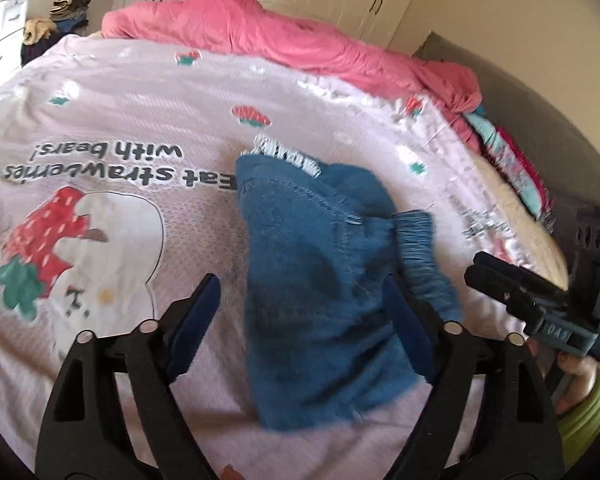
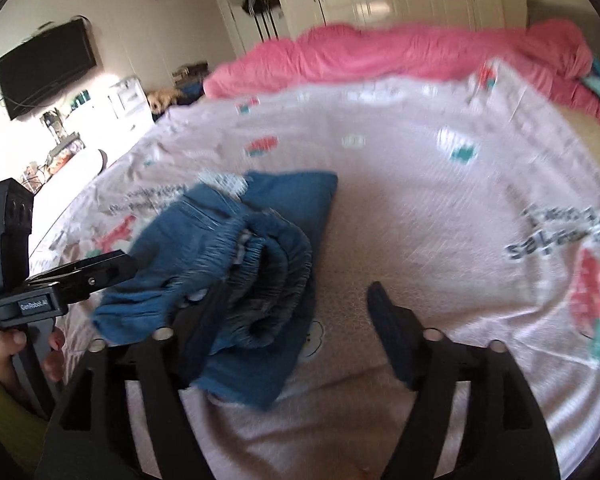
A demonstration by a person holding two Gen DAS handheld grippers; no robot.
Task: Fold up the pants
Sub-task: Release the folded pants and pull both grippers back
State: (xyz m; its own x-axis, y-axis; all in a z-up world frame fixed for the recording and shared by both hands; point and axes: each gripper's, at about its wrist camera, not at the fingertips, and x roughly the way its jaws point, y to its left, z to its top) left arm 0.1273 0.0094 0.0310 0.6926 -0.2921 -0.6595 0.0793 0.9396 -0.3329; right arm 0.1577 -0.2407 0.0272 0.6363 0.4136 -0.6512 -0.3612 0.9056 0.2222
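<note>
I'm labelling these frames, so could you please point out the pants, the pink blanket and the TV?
pants (image 1: 320, 264): left wrist view, on the denim.
pink blanket (image 1: 260, 24): left wrist view, mid-ridge.
TV (image 2: 46, 66): right wrist view, on the screen.

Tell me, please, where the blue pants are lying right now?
The blue pants lie bunched on the pink printed bedspread, between the left gripper's open fingers in the left wrist view, right of the bear print.

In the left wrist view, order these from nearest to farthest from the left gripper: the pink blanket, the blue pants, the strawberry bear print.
From the left gripper:
1. blue pants, between its open fingers.
2. strawberry bear print, left on the bedsheet.
3. pink blanket, bunched along the far edge.
</note>
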